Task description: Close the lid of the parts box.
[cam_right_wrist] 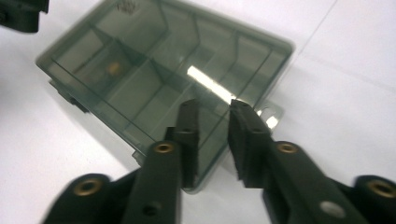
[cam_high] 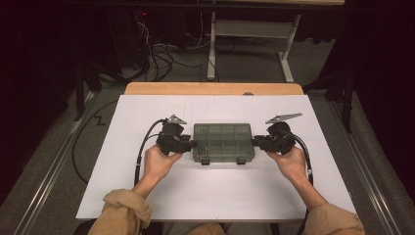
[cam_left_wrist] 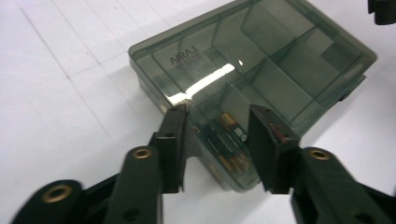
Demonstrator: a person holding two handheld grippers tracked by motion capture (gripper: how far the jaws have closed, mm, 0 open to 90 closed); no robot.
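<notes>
Parts of the box and grippers going out of sight

In the left gripper view the jaws are covering the near corner of the compartment box (cam_left_wrist: 252,60), the batteries (cam_left_wrist: 229,140) are showing only partly between them, and the other gripper (cam_left_wrist: 384,10) is being cut off at the top right edge. In the right gripper view the near edge of the box is blurring, and a small round thing (cam_right_wrist: 113,68) inside is staying too unclear to name.

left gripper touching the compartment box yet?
Cannot tell. In the left gripper view the left gripper has open jaws straddling the compartment box corner; no plain contact or gap.
</notes>
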